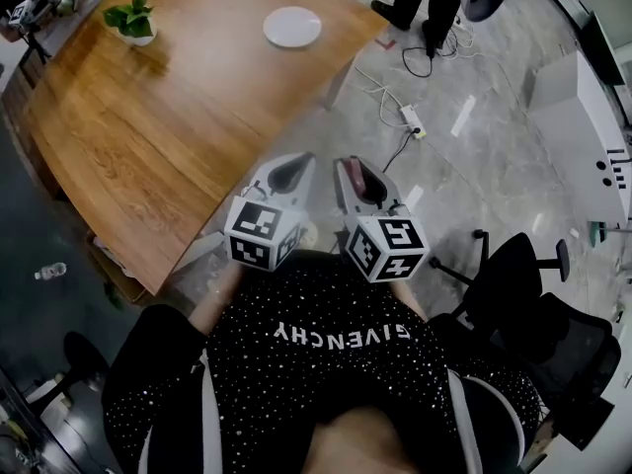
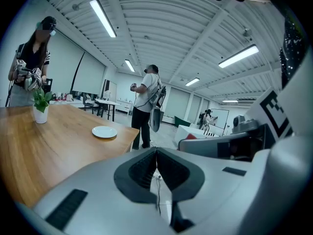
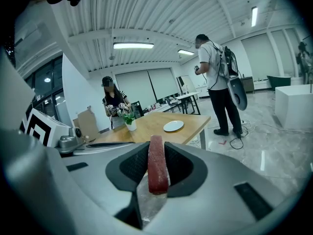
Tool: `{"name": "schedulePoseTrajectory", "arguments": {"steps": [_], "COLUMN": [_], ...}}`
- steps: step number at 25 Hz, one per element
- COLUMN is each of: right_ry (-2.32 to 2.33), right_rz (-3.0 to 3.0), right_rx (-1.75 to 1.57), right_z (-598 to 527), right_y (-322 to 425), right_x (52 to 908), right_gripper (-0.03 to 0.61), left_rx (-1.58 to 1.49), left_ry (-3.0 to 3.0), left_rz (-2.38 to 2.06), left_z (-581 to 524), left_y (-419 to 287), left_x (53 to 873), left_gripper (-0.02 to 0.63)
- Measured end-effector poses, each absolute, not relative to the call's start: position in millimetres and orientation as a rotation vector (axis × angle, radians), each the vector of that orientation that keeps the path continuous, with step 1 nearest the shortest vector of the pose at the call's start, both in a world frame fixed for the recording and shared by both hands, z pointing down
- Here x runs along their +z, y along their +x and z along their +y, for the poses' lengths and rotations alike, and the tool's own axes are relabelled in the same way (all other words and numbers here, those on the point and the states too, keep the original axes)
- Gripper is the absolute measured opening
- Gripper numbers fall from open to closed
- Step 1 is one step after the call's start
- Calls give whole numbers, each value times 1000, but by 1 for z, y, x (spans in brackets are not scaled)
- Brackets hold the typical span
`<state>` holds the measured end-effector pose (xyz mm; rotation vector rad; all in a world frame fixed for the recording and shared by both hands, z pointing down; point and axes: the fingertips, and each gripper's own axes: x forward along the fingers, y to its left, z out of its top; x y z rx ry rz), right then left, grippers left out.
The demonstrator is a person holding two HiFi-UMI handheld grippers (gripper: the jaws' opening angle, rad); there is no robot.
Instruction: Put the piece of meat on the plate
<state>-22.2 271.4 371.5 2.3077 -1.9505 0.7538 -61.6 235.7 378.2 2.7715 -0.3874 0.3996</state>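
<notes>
A white plate point(image 1: 291, 26) lies near the far edge of the wooden table point(image 1: 168, 136); it also shows in the left gripper view point(image 2: 104, 131) and the right gripper view point(image 3: 173, 126). My right gripper point(image 1: 354, 178) point(image 3: 156, 153) is shut on a dark red piece of meat point(image 3: 156, 165), held on edge between the pads; the meat point(image 1: 359, 180) shows red in the head view too. My left gripper point(image 1: 292, 173) point(image 2: 156, 153) is shut with nothing in it. Both grippers hang close to my body, off the table's near corner and well short of the plate.
A potted plant point(image 1: 131, 16) stands at the table's far left. A person with a backpack point(image 3: 215, 82) stands past the table's far end, another person point(image 3: 113, 104) beside the plant. Cables and a power strip point(image 1: 410, 117) lie on the floor. An office chair point(image 1: 523, 294) is at my right.
</notes>
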Motion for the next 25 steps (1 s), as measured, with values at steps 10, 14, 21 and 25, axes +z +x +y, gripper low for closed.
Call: {"name": "schedulePoseTrajectory", "arguments": {"steps": [10,14,21,25], "right_ry": [2284,2290,2354,2339], "right_rz": [-1955,-1973,-1943,-1973], "right_rx": [710,681,639,650], "right_z": [273,273,274,267], "right_y": [-13,-16,-6,-8], "right_x": [369,362,350,351], "right_gripper": [97,97,97,97], "left_rx": [374,388,384,392], "left_ry": [2760,2750,2791,2790], "left_rz": [-420,-432,-441,-459], "left_z": [242,246,246,240], "left_y": [-58,-63,-56,-58], "left_x": [374,378,366,366], "left_gripper": [9,9,9,9]}}
